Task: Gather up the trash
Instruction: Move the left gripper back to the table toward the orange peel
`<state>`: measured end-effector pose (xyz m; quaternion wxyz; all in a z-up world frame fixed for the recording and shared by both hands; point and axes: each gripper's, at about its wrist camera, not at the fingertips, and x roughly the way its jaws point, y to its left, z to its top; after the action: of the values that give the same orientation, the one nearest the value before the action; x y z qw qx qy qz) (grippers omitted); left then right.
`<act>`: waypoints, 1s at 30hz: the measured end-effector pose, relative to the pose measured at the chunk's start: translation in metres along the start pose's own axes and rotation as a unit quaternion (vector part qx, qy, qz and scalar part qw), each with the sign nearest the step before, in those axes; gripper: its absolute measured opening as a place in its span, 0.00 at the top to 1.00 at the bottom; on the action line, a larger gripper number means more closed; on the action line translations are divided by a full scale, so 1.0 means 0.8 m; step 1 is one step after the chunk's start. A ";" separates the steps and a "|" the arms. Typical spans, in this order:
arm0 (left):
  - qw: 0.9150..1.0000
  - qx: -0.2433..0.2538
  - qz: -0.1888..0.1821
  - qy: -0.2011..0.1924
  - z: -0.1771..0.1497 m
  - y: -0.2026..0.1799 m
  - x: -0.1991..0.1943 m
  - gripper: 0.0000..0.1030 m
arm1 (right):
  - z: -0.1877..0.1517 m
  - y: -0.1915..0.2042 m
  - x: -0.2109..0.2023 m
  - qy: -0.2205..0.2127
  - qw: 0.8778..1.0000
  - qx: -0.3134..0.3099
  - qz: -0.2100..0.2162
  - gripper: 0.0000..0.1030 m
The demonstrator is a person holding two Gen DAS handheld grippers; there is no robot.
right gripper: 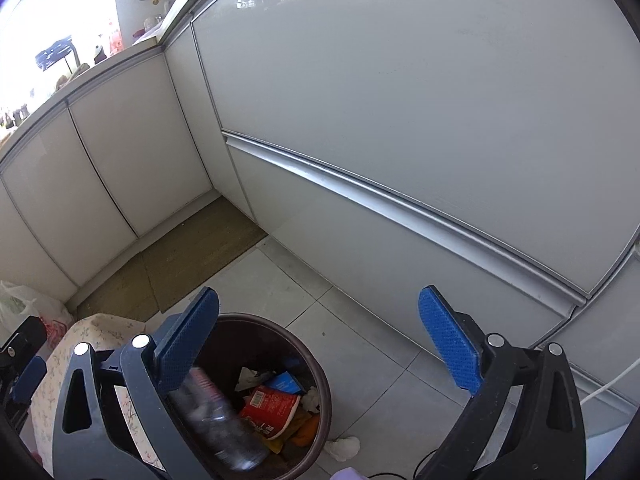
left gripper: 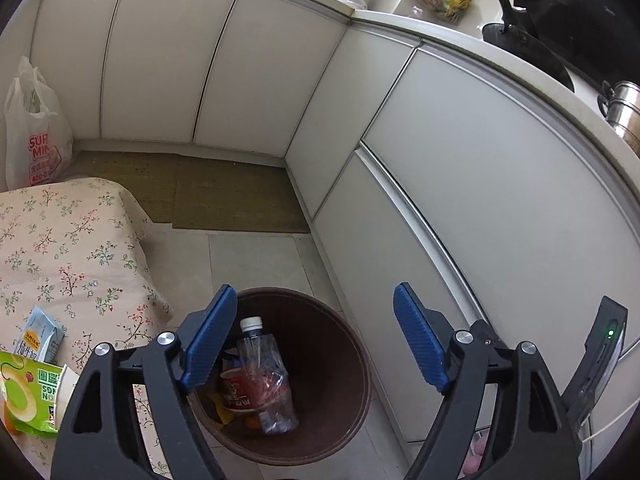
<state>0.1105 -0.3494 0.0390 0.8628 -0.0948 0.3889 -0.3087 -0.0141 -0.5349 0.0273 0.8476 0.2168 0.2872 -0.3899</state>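
Observation:
A brown round trash bin [left gripper: 344, 364] stands on the tiled floor beside the white cabinets; it also shows in the right wrist view [right gripper: 316, 368]. A clear plastic bottle [left gripper: 264, 380] with a white cap lies in it on a red cup and wrappers; in the right wrist view the bottle [right gripper: 224, 428] is blurred. My left gripper [left gripper: 316, 332] is open and empty above the bin. My right gripper [right gripper: 320, 328] is open and empty above the bin. A green snack bag [left gripper: 28, 396] and a blue carton [left gripper: 38, 336] lie on the floral-cloth table [left gripper: 72, 248]. A crumpled tissue [right gripper: 342, 446] lies on the floor by the bin.
White cabinet doors [left gripper: 500, 200] run along the right and back. A woven mat [left gripper: 224, 192] lies in the corner. A white shopping bag [left gripper: 34, 132] stands at the far left. A black pan [left gripper: 520, 40] and a steel pot [left gripper: 624, 108] sit on the counter.

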 end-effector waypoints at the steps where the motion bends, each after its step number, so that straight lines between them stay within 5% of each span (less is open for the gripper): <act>1: 1.000 0.001 0.001 0.002 -0.001 0.000 0.000 0.22 | 0.000 0.001 0.000 0.000 1.000 0.000 0.001 0.07; 13: 0.998 0.020 0.059 0.009 -0.006 0.022 -0.015 0.13 | -0.012 0.030 -0.015 -0.001 0.999 -0.030 0.021 0.07; 30: 0.989 -0.038 0.140 0.010 -0.022 0.151 -0.076 0.11 | -0.058 0.145 -0.046 0.002 0.987 -0.139 0.081 0.07</act>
<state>0.1225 -0.2157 0.0155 0.8894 -0.0697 0.4182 -0.1710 0.0427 -0.4176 0.0337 0.8980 0.1197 0.3215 -0.2754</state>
